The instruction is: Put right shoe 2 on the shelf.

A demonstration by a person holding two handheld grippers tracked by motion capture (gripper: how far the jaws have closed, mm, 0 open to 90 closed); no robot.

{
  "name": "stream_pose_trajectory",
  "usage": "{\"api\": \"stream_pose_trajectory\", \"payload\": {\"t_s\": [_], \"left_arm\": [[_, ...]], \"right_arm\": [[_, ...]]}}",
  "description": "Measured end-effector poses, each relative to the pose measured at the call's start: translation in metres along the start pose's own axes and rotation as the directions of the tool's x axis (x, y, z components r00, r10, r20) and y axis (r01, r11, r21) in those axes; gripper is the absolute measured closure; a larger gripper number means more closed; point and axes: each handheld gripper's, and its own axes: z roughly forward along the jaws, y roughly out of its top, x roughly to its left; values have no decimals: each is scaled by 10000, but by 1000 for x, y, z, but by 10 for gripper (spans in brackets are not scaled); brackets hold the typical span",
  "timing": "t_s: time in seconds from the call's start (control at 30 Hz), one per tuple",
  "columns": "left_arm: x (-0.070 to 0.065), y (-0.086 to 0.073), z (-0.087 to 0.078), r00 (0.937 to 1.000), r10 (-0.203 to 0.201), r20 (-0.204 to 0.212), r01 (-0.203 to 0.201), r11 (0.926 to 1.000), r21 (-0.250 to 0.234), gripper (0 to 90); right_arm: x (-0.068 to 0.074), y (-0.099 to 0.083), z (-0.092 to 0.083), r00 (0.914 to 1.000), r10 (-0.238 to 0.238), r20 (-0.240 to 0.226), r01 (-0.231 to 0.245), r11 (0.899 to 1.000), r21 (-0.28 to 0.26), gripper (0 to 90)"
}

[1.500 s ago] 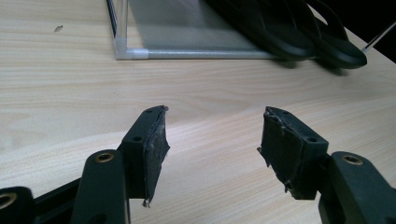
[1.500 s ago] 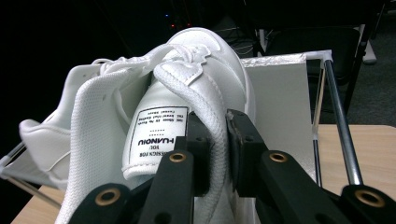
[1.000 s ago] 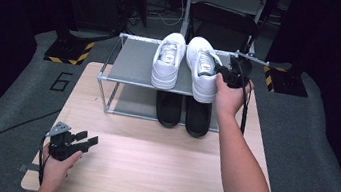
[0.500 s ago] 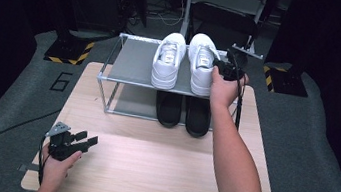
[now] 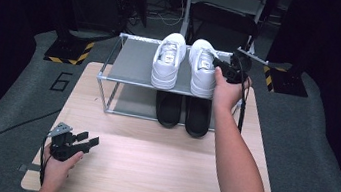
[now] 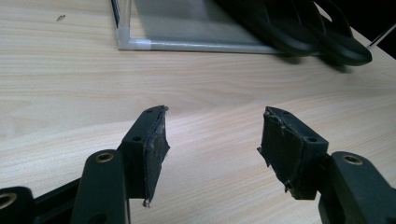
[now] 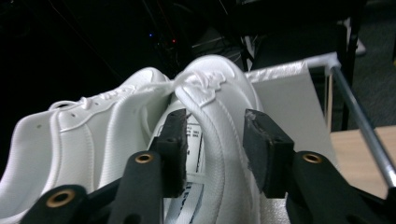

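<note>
A pair of white sneakers stands on the top shelf of a metal shoe rack (image 5: 132,63). My right gripper (image 5: 221,66) is at the heel of the right white sneaker (image 5: 202,70). Its jaws have just been opening and now straddle that sneaker's heel collar (image 7: 219,135), one pad (image 7: 175,149) inside the shoe and the other outside with a small gap. The left white sneaker (image 7: 70,135) sits close beside it. My left gripper (image 5: 89,141) rests low over the table's front left, open, with bare wood between its pads (image 6: 212,135).
Two black shoes (image 5: 183,113) sit on the rack's lower level, toes poking forward (image 6: 327,37). The rack's corner post (image 6: 133,44) stands ahead of the left gripper. A rack rail (image 7: 359,121) runs just right of the right gripper. Dark floor surrounds the wooden table (image 5: 149,163).
The right hand has edged slightly toward the back of the shelf beside the right white sneaker. The left hand and gripper have stayed where they were.
</note>
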Motion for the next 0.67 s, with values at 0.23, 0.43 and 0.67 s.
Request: {"api": "stream_pose_trajectory", "payload": {"t_s": [0.23, 0.43, 0.67], "left_arm": [[-3, -2, 1, 10000, -20, 3, 20, 10000, 38, 400], [-3, -3, 1, 10000, 13, -5, -13, 10000, 5, 400], [-8, -4, 2, 10000, -11, 0, 11, 10000, -23, 400]], "right_arm": [[11, 7, -32, 9899, -1409, -145, 1404, 9897, -285, 528], [13, -1, -64, 9799, -1847, -755, 1830, 9827, -289, 496], [6, -37, -107, 9641, -2169, -1529, 2089, 9757, -665, 463]]}}
